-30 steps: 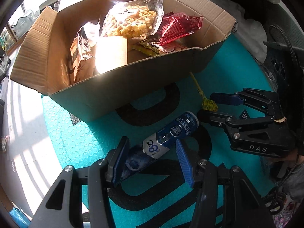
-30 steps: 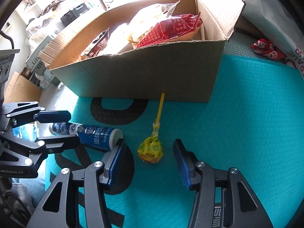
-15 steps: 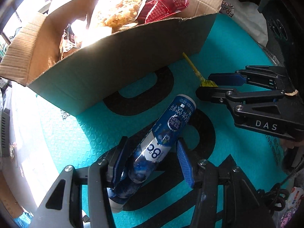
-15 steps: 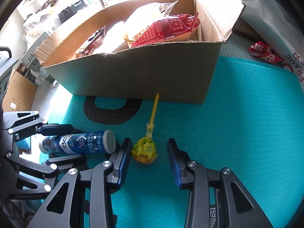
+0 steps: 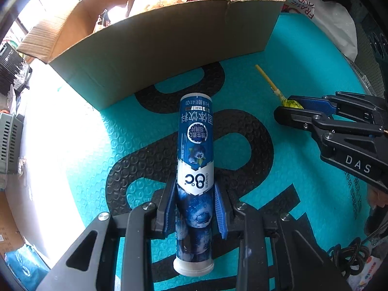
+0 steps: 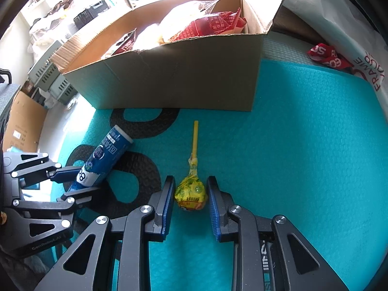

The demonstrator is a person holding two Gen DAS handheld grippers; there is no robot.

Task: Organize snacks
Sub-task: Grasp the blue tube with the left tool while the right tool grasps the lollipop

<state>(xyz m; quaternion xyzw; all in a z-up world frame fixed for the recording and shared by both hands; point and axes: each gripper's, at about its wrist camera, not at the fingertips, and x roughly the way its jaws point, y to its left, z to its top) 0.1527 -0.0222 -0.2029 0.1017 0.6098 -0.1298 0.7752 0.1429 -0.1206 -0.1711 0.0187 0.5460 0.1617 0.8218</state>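
Note:
A blue tablet tube [image 5: 195, 145] lies on the teal mat and points at the cardboard box [image 5: 169, 55]. My left gripper [image 5: 195, 184] is closing, and its blue pads press the tube's lower half from both sides. A yellow-wrapped lollipop [image 6: 191, 194] lies to the right, its stick aimed at the box [image 6: 181, 77]. My right gripper [image 6: 191, 179] is closing too, both pads touching the lollipop's head. In the right wrist view the left gripper [image 6: 89, 179] holds the tube [image 6: 106, 155] at the left. The box is filled with several snack bags.
The teal mat [image 6: 303, 145] carries large black lettering. A white plastic bag [image 6: 339, 24] and a red wrapper [image 6: 327, 54] lie at the mat's far right. A brown carton [image 6: 21, 126] and grey crates stand off the mat to the left. Black cables [image 5: 349, 254] coil at the lower right.
My left gripper came down along the tube, lined up with it, and closed on it. The right gripper's jaws narrowed from wide apart onto the lollipop's head.

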